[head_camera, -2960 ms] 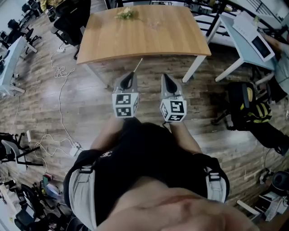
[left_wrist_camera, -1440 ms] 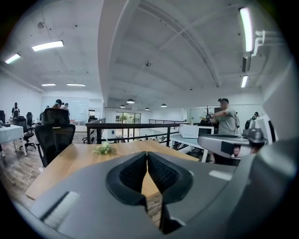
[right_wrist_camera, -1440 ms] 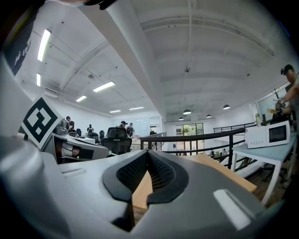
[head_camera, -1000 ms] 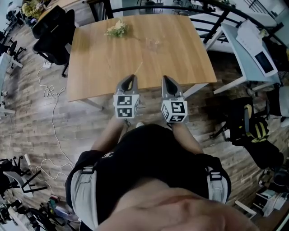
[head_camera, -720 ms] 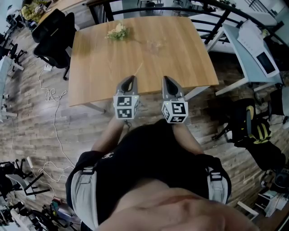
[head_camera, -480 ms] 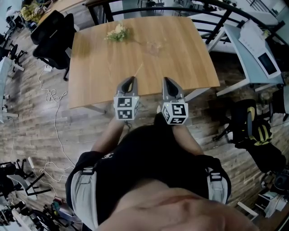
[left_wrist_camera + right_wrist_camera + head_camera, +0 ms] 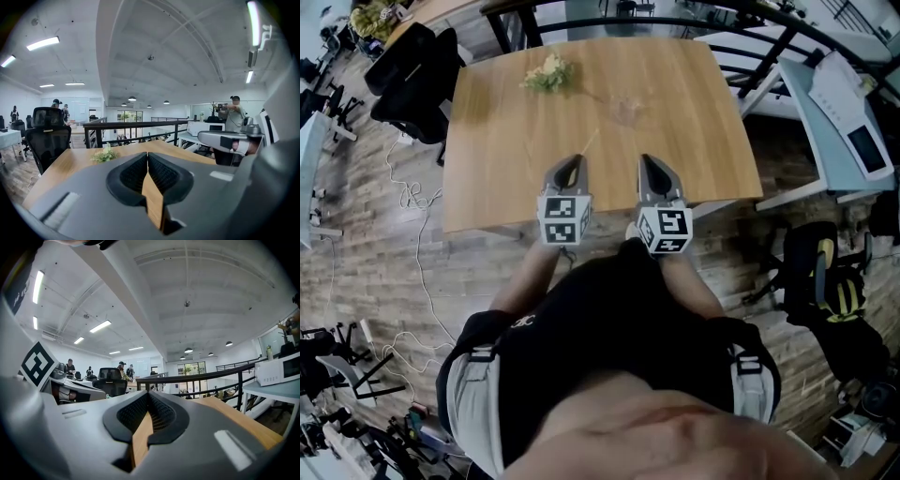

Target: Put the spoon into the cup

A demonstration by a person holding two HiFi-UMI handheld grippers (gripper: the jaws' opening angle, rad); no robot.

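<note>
Because nothing is grasped yet, left gripper (image 7: 571, 162) and right gripper (image 7: 648, 162) hover, jaws together, six o'clock from spoon (image 7: 589, 142) and cup (image 7: 625, 112).

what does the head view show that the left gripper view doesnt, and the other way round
Only the head view: the clear cup on the table, and a thin spoon that seems to jut from the left gripper. Only the left gripper view: its jaws closed tip to tip, the ceiling lights, the black railing, and a person standing far off. Both: the wooden table, the flowers and the right gripper.
</note>
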